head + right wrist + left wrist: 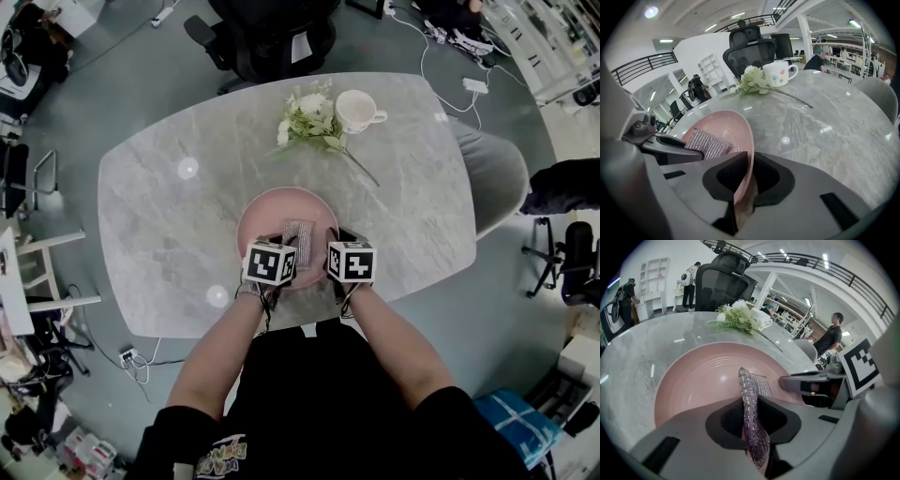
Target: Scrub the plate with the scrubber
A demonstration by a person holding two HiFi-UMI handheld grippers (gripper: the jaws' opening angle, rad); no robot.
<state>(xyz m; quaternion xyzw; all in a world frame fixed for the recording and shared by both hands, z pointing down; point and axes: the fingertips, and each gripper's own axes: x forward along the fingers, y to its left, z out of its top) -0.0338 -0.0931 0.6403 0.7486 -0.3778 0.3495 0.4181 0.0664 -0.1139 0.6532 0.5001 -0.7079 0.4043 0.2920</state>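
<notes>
Nearest the camera, we see two bare forearms (220, 352) reaching forward, each hand carrying a gripper topped by a cube with square markers.

The left gripper (752, 414) has its jaws drawn narrow and clamped on the scrubber (755, 386). This is a silvery, glittering pad that passes edge-on between the jaws. Its free end spreads over the inside of the plate (693, 380).

The right gripper (744, 174) stands just beside the left one. Its jaws are likewise narrow and pinch the plate's near right rim, which runs edge-on between them.

We find the pink, round plate on a grey marbled table (412, 197), close to the table's near edge and about midway along it. The scrubber sits over the near half of the plate's hollow, between the two grippers.

Beyond the plate, a spray of white flowers (309, 120) lies on the table with its long stem trailing toward the right. A white cup (356, 110) stands just to the right of the blooms, its handle turned right.

Farthest off, we see a black office chair (272, 37) behind the table's far edge.
</notes>
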